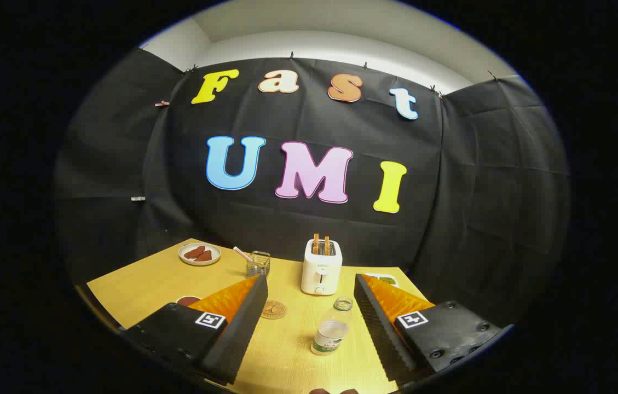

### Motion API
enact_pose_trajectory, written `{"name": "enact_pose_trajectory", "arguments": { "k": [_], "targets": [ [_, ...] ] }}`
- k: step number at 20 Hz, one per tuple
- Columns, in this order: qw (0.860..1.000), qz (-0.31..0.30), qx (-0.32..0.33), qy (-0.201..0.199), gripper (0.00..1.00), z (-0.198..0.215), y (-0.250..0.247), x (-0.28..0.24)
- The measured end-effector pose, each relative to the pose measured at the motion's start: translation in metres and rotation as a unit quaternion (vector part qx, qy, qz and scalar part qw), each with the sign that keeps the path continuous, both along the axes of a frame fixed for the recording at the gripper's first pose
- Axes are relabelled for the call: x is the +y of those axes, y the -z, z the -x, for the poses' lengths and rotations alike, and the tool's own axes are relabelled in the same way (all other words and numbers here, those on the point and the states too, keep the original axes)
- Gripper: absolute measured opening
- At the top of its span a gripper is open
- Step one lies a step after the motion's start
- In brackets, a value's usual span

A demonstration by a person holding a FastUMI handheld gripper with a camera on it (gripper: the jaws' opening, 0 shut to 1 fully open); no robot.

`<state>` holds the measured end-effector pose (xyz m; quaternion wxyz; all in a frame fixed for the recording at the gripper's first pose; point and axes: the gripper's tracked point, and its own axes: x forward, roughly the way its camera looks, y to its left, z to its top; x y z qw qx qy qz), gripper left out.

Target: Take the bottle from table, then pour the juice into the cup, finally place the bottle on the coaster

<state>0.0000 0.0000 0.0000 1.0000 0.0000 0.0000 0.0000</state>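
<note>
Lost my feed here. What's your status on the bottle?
Gripper open, fingers either side of the bottle, not touching. Bottle upright, uncapped. Coaster ahead beside one finger, glass cup beyond. Nothing in the way.

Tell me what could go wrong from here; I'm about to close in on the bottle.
The bottle has no cap on, so a hard squeeze or bump from the open gripper may spill it. It stands nearer one finger, which could knock it over first. The toaster stands just beyond it, and the cup beside that looks light, so the pour swing could strike either.
</note>
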Motion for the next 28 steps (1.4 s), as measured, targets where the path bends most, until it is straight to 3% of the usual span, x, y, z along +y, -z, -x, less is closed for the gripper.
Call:
{"name": "enact_pose_trajectory", "arguments": {
  "k": [11, 17, 28],
  "targets": [
    [1.0, -0.001, -0.009, 0.02, 0.97, -0.005, -0.009, 0.001],
    [1.0, 0.002, -0.002, -0.001, 0.97, -0.009, -0.005, 0.015],
    [1.0, -0.013, -0.002, -0.006, 0.97, -0.05, 0.003, -0.029]
  ]
}}
